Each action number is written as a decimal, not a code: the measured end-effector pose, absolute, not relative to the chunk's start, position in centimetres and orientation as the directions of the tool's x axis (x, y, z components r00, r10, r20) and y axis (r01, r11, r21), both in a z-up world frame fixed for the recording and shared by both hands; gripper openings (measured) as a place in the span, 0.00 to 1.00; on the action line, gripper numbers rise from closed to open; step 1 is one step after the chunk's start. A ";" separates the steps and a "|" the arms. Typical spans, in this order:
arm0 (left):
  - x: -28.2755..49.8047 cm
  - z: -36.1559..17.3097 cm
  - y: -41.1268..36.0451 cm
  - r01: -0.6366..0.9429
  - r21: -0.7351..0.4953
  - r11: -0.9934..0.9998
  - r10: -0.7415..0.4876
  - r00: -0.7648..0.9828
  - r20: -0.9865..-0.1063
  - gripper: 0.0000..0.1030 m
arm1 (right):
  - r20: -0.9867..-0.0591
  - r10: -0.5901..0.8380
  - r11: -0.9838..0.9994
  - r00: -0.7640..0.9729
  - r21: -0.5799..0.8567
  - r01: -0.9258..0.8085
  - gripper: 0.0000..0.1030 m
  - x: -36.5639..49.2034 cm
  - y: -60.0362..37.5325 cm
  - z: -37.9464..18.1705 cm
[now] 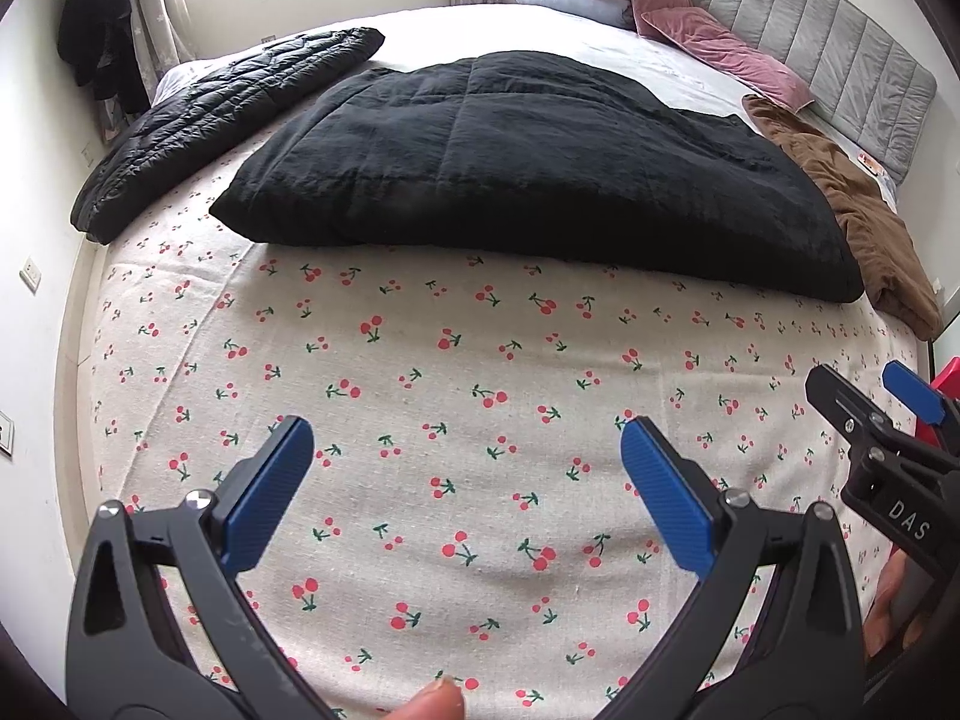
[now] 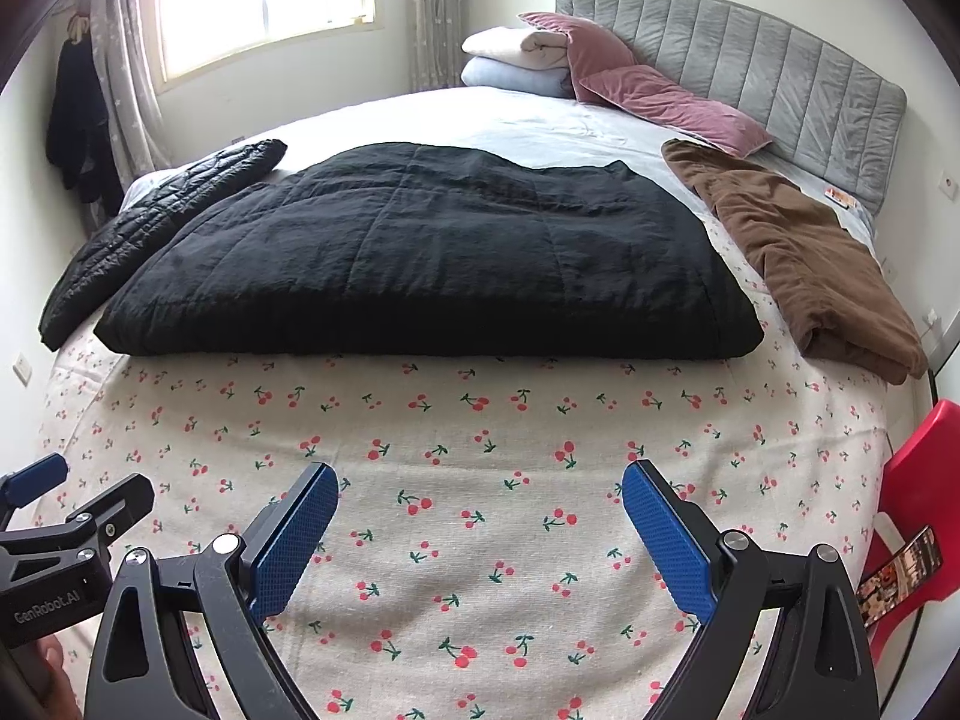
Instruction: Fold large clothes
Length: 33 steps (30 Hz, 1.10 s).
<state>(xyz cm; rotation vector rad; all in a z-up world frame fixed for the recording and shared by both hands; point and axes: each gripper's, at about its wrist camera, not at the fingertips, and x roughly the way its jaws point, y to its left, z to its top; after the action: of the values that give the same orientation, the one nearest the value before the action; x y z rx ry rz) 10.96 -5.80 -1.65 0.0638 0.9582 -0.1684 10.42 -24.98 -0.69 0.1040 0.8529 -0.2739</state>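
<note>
A large black padded garment (image 1: 528, 168) lies folded flat across the middle of the bed; it also shows in the right wrist view (image 2: 432, 258). My left gripper (image 1: 468, 492) is open and empty, above the cherry-print sheet (image 1: 420, 396) near the bed's front edge, well short of the garment. My right gripper (image 2: 480, 534) is open and empty, alongside it over the same sheet (image 2: 480, 438). The right gripper shows at the right of the left wrist view (image 1: 870, 402). The left gripper shows at the left of the right wrist view (image 2: 66, 492).
A black quilted jacket (image 1: 204, 114) lies at the bed's far left and a folded brown garment (image 2: 798, 252) at its right. Pink pillows (image 2: 648, 90), folded blankets (image 2: 516, 60) and a grey headboard (image 2: 750, 60) are at the back. A red chair (image 2: 918, 480) stands at the right.
</note>
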 end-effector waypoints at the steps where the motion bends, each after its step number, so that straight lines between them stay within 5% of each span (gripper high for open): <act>1: 11.0 -1.6 -5.8 0.170 -0.020 0.985 -0.114 0.563 -0.819 0.99 | -0.756 -0.195 0.960 0.625 -0.018 0.278 0.94 10.4 -25.0 -0.7; 33: 10.8 -1.7 -6.1 0.175 -0.015 0.984 -0.112 0.560 -0.821 0.99 | -0.759 -0.190 0.961 0.623 -0.014 0.277 0.94 10.4 -25.1 -0.9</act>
<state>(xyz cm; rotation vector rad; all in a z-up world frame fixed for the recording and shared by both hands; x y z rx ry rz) 10.76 -6.07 -1.68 0.0716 0.9617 -0.1695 10.38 -25.07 -0.89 0.1084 0.8579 -0.2689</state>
